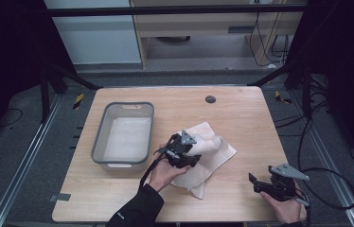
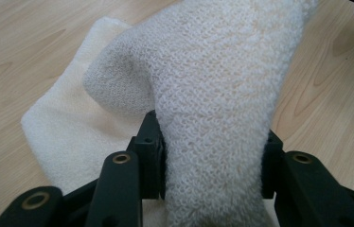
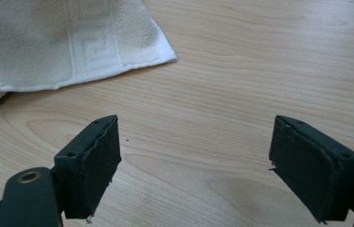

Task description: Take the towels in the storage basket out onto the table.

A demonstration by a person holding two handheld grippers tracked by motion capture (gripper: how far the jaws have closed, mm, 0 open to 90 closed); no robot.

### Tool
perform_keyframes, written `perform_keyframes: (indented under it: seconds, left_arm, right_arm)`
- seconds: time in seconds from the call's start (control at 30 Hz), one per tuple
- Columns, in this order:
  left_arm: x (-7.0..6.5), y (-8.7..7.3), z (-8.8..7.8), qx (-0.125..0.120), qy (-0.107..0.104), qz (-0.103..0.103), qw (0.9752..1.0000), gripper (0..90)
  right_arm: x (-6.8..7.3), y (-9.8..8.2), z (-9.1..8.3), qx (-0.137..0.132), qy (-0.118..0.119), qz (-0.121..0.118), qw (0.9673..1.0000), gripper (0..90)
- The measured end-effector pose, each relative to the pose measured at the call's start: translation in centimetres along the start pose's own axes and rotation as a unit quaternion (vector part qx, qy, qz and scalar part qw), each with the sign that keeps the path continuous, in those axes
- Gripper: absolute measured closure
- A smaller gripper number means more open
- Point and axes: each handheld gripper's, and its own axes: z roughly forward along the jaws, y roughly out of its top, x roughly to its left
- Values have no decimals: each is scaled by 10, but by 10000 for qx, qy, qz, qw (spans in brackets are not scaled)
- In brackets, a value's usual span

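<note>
A fold of the rumpled white terry towel (image 2: 203, 94) is clamped by the left gripper (image 1: 183, 150) — the right gripper (image 1: 272, 182) is held agape, empty — folding is judged unfinished.

Dim, soft high view with dark surroundings; both gripper views brighter, evenly lit, nearest parts blurred.

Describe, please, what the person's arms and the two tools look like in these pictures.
Both tools are black, and each carries a grey three-cornered plate on top. The left tool trails a black cable past a dark sleeve with small pale lettering. The right tool trails a looping black cable. Its flat pads look rough-edged, with brass-coloured rivets behind.
</note>
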Motion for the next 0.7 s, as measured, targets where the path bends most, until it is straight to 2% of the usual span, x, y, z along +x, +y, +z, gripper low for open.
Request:
perform_keyframes:
  seconds: [0.5,0.7]
  left_arm:
    - [1,-10,0,-80,53,66,9999,497]
    - [1,-12,-2,-86,110,114,9998,435]
  right_arm:
    - [0,0,1,12,-11,-33,10000,168]
    - [0,0,1,12,-1,-34,10000,167]
